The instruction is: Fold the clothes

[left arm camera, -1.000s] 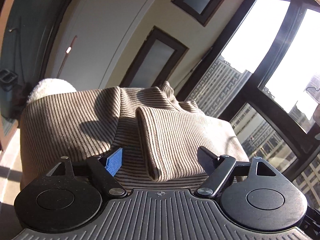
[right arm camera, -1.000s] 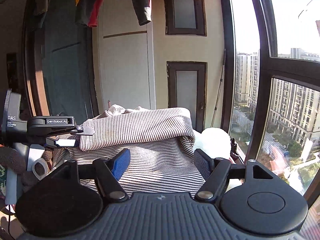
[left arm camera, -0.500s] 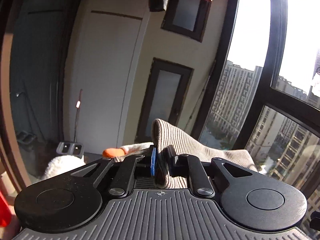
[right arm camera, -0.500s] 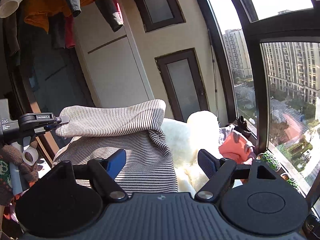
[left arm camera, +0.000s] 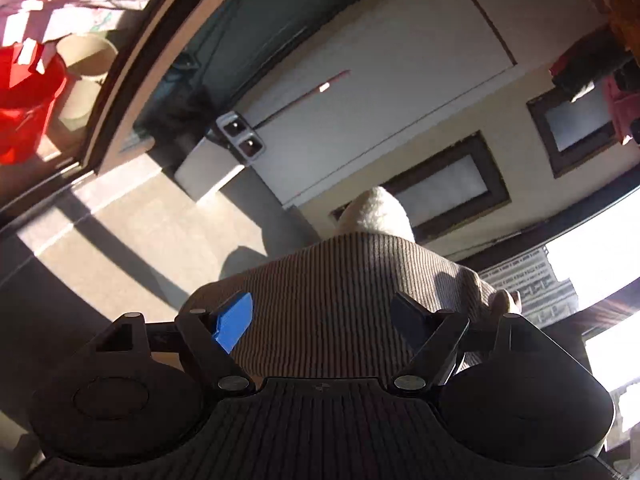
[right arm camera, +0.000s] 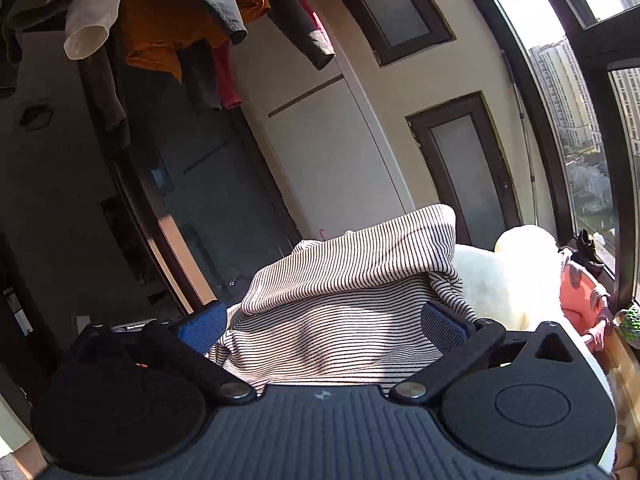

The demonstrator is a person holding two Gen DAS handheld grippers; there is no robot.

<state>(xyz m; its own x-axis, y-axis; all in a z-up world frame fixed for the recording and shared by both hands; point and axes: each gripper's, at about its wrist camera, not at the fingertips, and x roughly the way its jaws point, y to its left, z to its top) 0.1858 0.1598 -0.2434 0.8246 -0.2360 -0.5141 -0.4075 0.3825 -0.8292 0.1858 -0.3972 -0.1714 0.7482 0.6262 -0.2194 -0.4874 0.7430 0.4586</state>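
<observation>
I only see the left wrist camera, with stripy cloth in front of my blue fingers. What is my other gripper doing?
Observer: The right gripper is open. Its fingers have just spread wider, and the striped shirt lies between them, not pinched.
Child: What's next to the shirt that I can't see?
Observer: Past the white fluffy blanket, a pink-orange garment lies by the window.
Child: Anything else over there?
Observer: Yes, a small green plant sits at the window's edge, just beyond that garment.
</observation>
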